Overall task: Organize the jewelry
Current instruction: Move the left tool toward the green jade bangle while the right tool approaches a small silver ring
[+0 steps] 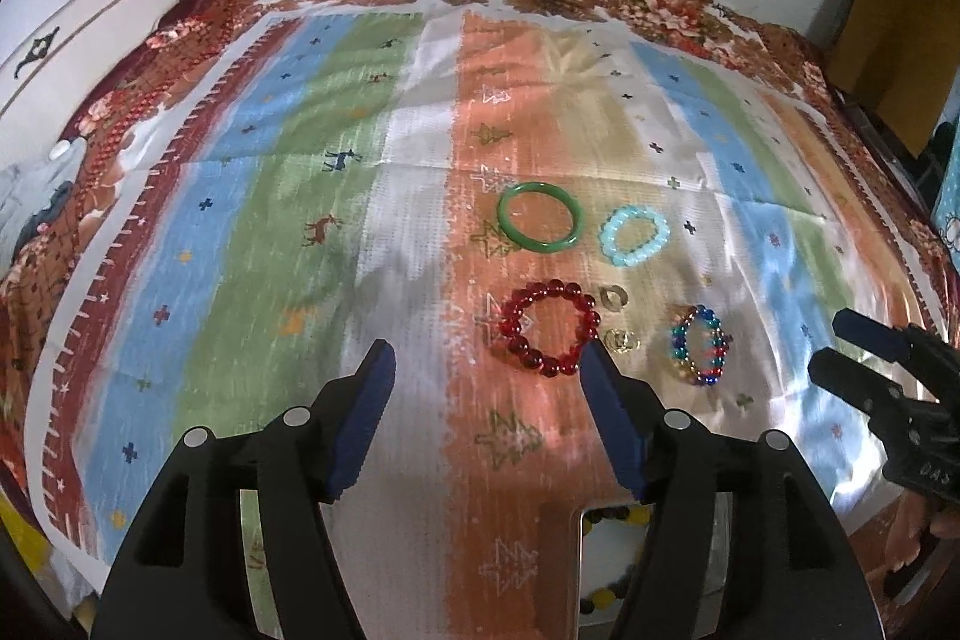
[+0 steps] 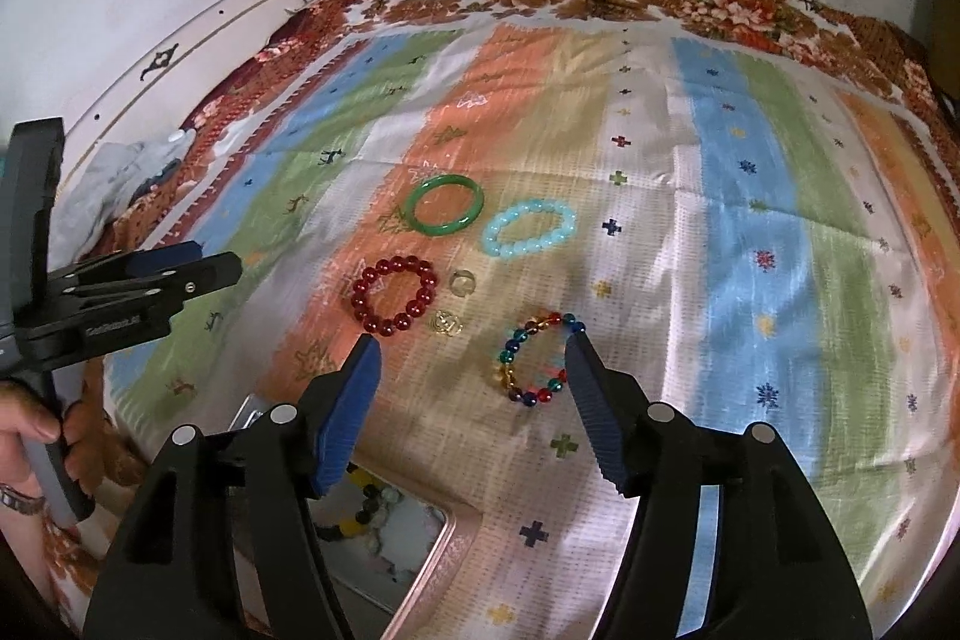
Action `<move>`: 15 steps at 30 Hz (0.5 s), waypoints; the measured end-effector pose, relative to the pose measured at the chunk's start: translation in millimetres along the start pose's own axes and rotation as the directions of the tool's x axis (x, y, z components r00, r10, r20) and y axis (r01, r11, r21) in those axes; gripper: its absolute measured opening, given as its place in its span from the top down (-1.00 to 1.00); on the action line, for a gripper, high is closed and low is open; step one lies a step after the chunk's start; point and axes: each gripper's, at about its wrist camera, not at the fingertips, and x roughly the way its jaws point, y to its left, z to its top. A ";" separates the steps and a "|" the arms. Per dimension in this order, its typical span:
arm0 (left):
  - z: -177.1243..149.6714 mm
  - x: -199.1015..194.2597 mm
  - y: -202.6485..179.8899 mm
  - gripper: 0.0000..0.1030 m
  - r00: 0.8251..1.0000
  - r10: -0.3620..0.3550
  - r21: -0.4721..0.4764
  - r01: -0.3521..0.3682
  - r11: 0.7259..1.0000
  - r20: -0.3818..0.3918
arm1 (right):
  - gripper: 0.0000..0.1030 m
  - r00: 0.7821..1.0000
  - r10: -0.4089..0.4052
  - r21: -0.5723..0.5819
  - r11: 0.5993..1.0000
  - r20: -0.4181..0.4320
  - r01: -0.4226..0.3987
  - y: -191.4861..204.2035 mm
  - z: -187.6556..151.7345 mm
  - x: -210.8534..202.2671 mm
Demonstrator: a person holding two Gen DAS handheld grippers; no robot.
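Striped cloth [image 2: 708, 244] over a floral bedspread, grubby white wall up top, and all the jewelry sits around the middle of both views. Green bangle [image 2: 444, 204] is the only rigid one, I'd guess smooth and slippery, so pinch across its band rather than try to span the ring. Pale blue bead bracelet [image 2: 528, 227] is just right of it, red bead bracelet [image 2: 394, 296] below left, multicolour bead bracelet [image 2: 533, 359] lower centre; those look strung and floppy, light, beads likely to roll under the pads, so grab one side of the loop. Two small gold pieces [image 2: 446, 322] between the red and multicolour ones look fiddly. Right gripper [image 2: 471, 347] stands wide with nothing held, hovering by the multicolour one. Left gripper [image 1: 487, 353] is also wide and empty, near the red one. Tray [image 2: 433, 553] with some bracelets already in it peeks out at the bottom.
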 end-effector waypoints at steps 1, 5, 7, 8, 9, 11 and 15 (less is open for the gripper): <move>2.1 3.0 1.6 -0.26 1.000 -0.011 -0.009 0.011 1.000 -0.009 | -0.23 1.000 -0.005 -0.007 1.000 0.000 0.005 0.7 2.2 1.5; 8.6 9.6 1.6 -0.29 1.000 -0.009 -0.012 0.009 1.000 -0.017 | -0.23 1.000 -0.012 -0.035 0.999 0.001 0.012 4.1 9.0 7.0; 11.0 13.0 1.1 -0.29 1.000 -0.005 -0.009 0.005 1.000 -0.024 | -0.24 1.000 -0.014 -0.040 0.999 -0.006 0.014 4.6 11.7 11.5; 12.5 15.9 0.9 -0.29 1.000 -0.002 -0.007 0.002 1.000 -0.029 | -0.24 1.000 -0.015 -0.043 0.999 -0.011 0.014 4.6 13.4 14.1; 13.6 18.3 0.7 -0.29 0.999 0.003 -0.004 -0.003 1.000 -0.033 | -0.24 1.000 -0.017 -0.045 0.999 -0.015 0.016 4.7 14.9 16.5; 16.0 22.6 0.7 -0.29 0.999 0.006 -0.001 -0.006 1.000 -0.043 | -0.24 1.000 -0.019 -0.049 0.999 -0.023 0.018 5.1 17.5 21.1; 22.0 29.5 1.7 -0.29 0.998 0.003 -0.003 -0.003 1.000 -0.056 | -0.24 0.999 -0.019 -0.045 0.999 -0.037 0.017 2.2 21.9 28.5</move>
